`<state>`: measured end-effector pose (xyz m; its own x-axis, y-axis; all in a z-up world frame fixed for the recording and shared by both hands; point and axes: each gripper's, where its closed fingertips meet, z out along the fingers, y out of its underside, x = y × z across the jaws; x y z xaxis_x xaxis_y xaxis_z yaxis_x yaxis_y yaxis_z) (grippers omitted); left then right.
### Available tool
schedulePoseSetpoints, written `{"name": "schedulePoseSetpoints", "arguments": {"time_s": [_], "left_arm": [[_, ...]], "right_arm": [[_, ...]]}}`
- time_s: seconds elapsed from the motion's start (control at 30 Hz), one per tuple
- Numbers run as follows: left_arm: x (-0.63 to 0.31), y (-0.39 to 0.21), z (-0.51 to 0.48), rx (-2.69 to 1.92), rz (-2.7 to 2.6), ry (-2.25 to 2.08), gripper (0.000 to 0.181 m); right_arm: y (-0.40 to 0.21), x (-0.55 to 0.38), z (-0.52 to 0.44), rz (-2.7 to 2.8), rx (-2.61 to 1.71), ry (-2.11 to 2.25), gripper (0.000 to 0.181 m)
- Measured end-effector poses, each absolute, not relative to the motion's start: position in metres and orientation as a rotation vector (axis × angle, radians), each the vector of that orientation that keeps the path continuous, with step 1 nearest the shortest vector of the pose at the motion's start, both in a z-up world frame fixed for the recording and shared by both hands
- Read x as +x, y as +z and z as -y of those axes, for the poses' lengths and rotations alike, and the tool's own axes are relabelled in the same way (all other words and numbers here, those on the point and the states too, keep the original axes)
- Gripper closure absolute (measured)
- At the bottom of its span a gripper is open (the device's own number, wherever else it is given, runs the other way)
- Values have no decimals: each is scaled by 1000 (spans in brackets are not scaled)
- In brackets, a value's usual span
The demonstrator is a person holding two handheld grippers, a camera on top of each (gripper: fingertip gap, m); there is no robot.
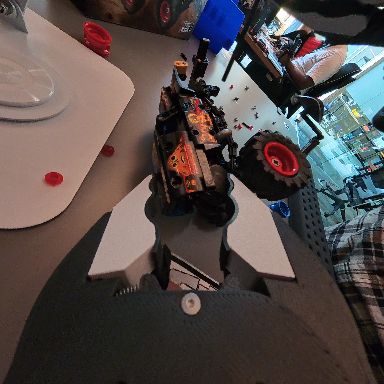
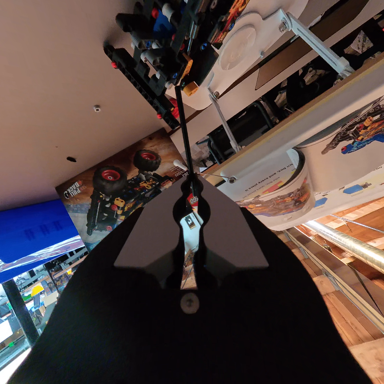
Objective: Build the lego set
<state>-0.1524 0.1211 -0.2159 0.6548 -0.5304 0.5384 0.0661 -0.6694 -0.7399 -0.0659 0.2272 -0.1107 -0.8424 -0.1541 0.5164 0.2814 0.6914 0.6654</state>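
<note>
A: Where was the model?

B: The black plastic truck body with orange flame stickers (image 1: pixel 187 149) sat clamped in the left gripper (image 1: pixel 190 187), jaws about half open around its rear end, raised over the grey table (image 1: pixel 124 62). Only one black knobbly tyre on a red hub (image 1: pixel 276 164) was fitted.

A: And the right gripper (image 2: pixel 192 187)?

B: Its jaws were nearly closed, pinching a long thin black axle rod (image 2: pixel 184 133) whose far tip reached the chassis near a yellow connector (image 2: pixel 191 88).

A: The risks?

B: I judged a slightly skewed rod would jam or twist in the pinch. Pushing hard might lever the body loose and scatter the small pins (image 1: pixel 245 124) below.
</note>
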Motion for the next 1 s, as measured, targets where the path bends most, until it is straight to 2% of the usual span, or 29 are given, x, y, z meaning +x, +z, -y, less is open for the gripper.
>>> {"name": "schedulePoseSetpoints", "arguments": {"time_s": [1.0], "left_arm": [[-149, -216, -122, -2110, -380, -991, 117]], "right_arm": [[-117, -92, -210, 2375, 296, -1269, 181]]}}
